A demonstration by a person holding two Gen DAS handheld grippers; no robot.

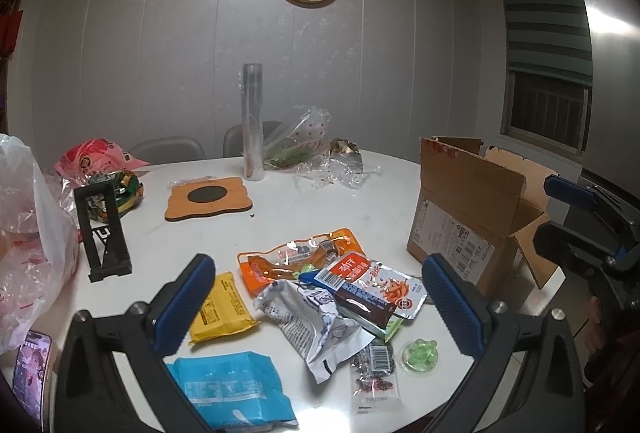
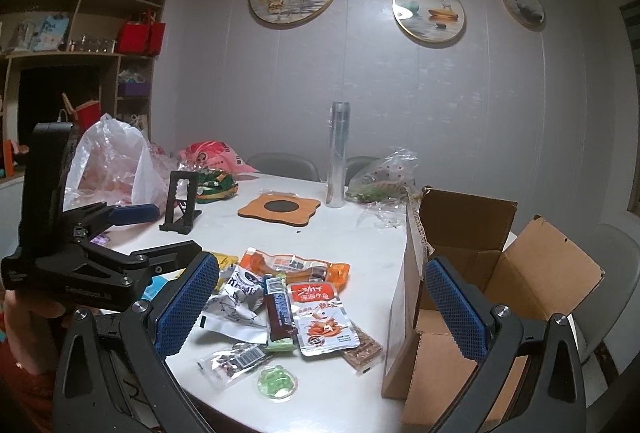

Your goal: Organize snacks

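White table (image 1: 304, 209): snacks (image 1: 332, 297) lie in a heap near my edge, so I can reach them.
Box (image 2: 472, 273): just beside the heap, flaps up, open to take them.
Left hand-held gripper (image 1: 320, 297): fingers wide apart over the heap, holding nothing.
Right hand-held gripper (image 2: 322, 303): fingers apart too, empty, between heap and box.
Room: bare table behind the heap; the box wall stands close on the right.
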